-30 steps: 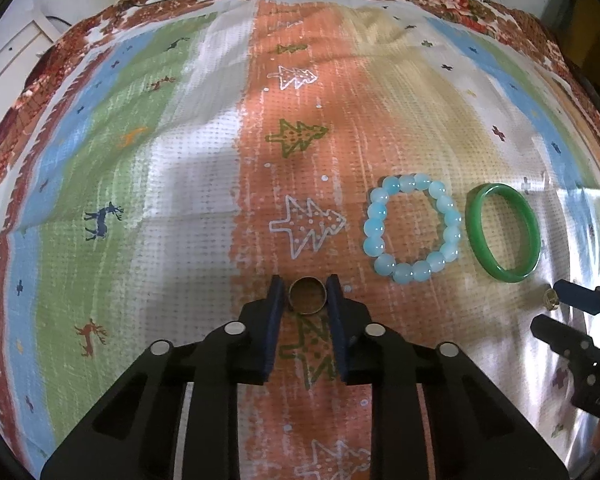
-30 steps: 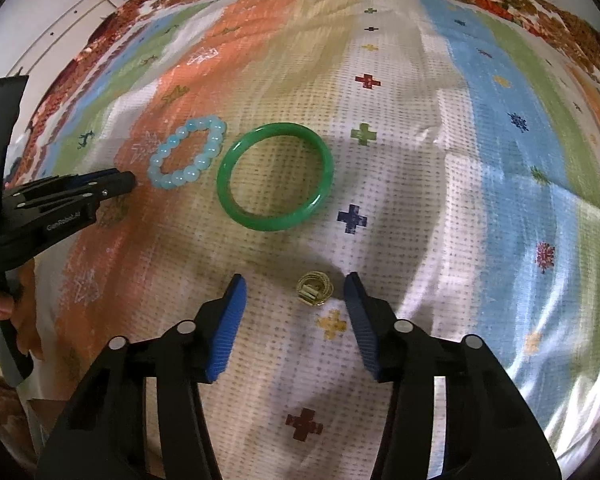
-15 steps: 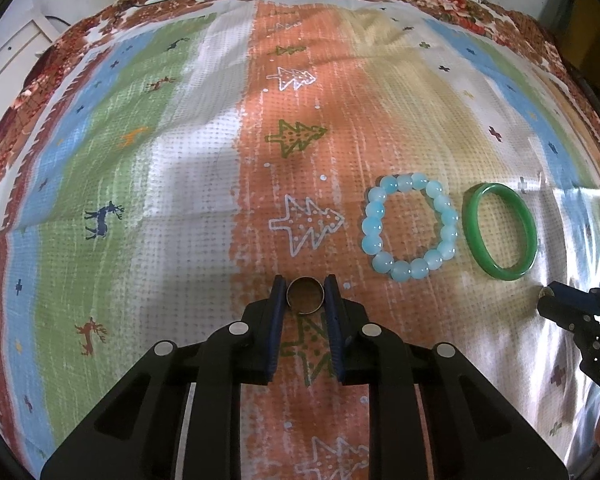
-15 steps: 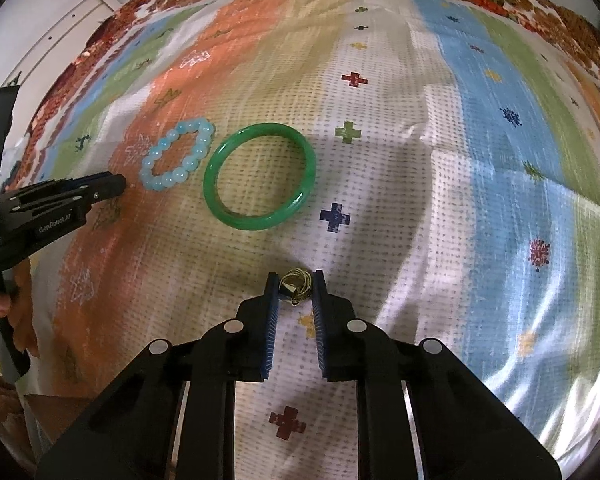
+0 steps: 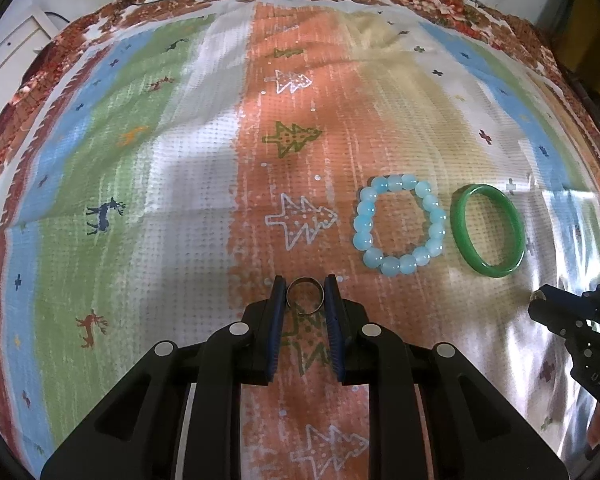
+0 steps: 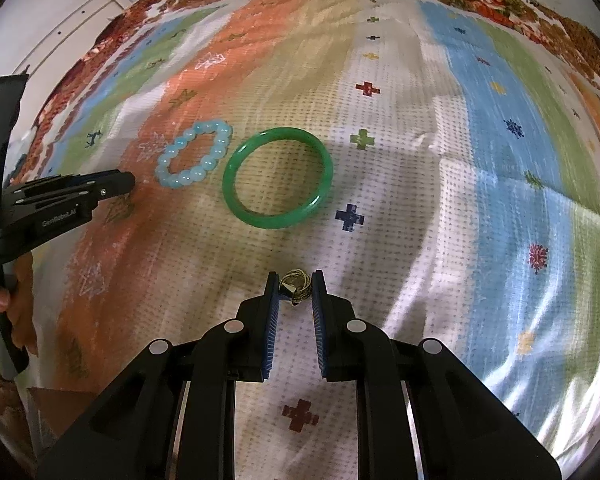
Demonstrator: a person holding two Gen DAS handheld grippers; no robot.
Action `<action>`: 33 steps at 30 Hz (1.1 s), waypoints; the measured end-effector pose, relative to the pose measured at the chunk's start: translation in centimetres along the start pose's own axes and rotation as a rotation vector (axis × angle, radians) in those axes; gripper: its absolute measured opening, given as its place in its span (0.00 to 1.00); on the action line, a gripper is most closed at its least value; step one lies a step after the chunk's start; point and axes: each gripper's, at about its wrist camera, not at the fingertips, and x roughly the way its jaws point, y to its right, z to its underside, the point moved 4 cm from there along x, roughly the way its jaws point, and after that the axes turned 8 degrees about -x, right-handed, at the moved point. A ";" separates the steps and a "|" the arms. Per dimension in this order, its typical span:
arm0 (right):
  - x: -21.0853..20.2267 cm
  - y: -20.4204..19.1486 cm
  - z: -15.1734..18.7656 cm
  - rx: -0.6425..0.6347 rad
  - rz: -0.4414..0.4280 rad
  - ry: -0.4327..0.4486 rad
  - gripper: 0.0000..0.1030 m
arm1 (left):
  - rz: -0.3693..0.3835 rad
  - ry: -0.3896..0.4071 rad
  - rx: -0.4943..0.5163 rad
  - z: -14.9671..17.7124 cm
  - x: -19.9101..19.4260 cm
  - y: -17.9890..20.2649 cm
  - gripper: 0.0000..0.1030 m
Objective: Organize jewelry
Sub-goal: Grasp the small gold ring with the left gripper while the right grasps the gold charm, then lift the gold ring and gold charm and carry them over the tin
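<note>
Plainly, both tongs are pinching small pieces at once. The left tongs (image 5: 306, 294) are closed nearly all the way, with a plain metal ring (image 5: 306, 295) caught edge-on between the blue pads at the very tips; the ring sits low, at or just off the cloth (image 5: 180, 184), and I cannot tell which. The right tongs (image 6: 295, 288) are likewise narrowed around a small gold ring (image 6: 295, 287) that looks like wound wire with a tiny tag; it too is held right at the tips, close to the cloth.

The bead bracelet (image 5: 399, 225) and the green bangle (image 5: 487, 230) lie flat side by side on the tabletop, close but apart, just beyond and between the two tools.

From where I stand, the weak spot is the hold itself. A round band gripped across its width by two flat pads can pivot or squirt out if the hand tilts or eases its squeeze, and a ring that small would likely roll over the glossy cloth and could run off the edge. The gold one looks springy, so a hard squeeze might bend it, a loose one drop it. A low pass with either tool could also snag the cloth's folds or nudge the bracelet or bangle out of line.
</note>
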 end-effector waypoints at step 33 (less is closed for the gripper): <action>-8.1 -3.6 1.6 -0.050 -0.033 0.233 0.16 | 0.070 0.121 -0.010 3.4 -7.9 1.5 0.18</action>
